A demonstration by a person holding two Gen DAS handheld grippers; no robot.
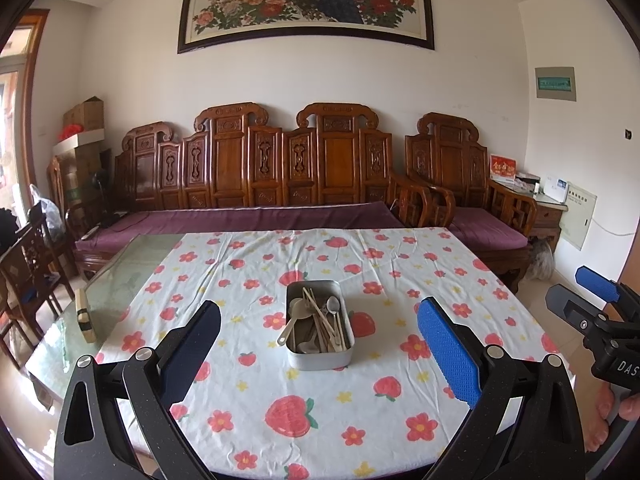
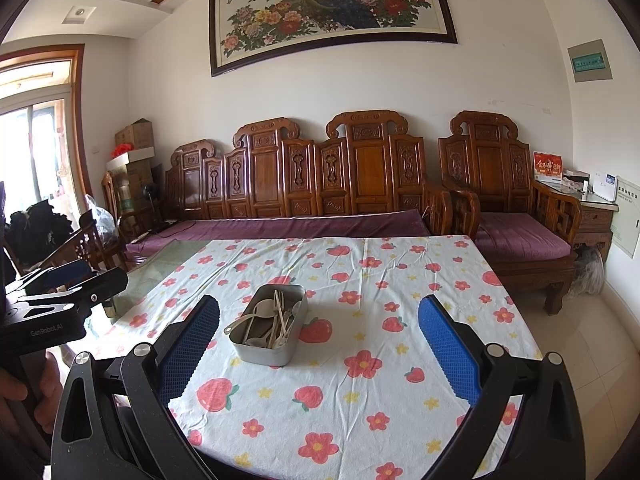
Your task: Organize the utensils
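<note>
Both pairs of fingers are spread wide and hold nothing, each hanging over the near edge of the table [image 1: 120, 280]. The left gripper [image 1: 320, 344] has its blue pads well apart, and the metal tin [image 1: 320, 356] sits on the cloth right in the gap between them, a little beyond the tips. Seen from the right gripper [image 2: 320, 340], the same tin [image 2: 264, 354] lies just beyond and beside its left finger [image 2: 188, 344], well clear of the right finger [image 2: 450, 350].

The tin is a shallow rounded rectangle, and the utensils [image 1: 316, 320] are heaped loosely inside it: pale spoons, a shinier metal spoon [image 1: 333, 304] toward the far end, and wooden chopsticks [image 1: 320, 314] crossing over the rest. One spoon handle [image 1: 285, 336] pokes out over the tin's left rim. Nothing touches either pair of fingers.

The flowered tablecloth [image 1: 400, 280], white with red strawberries and blossoms, covers most of the top; bare glass shows to the left of the left fingers, where a small wooden block [image 1: 85, 316] lies near the edge.

In the left view the right gripper [image 1: 592, 292] shows off to the right of the fingers, beyond the table's edge, its blue pad raised, with a hand [image 1: 612, 412] under it. In the right view the left gripper [image 2: 68, 276] sits off to the left. Behind the table runs a carved wooden sofa [image 1: 260, 168] with purple cushions
</note>
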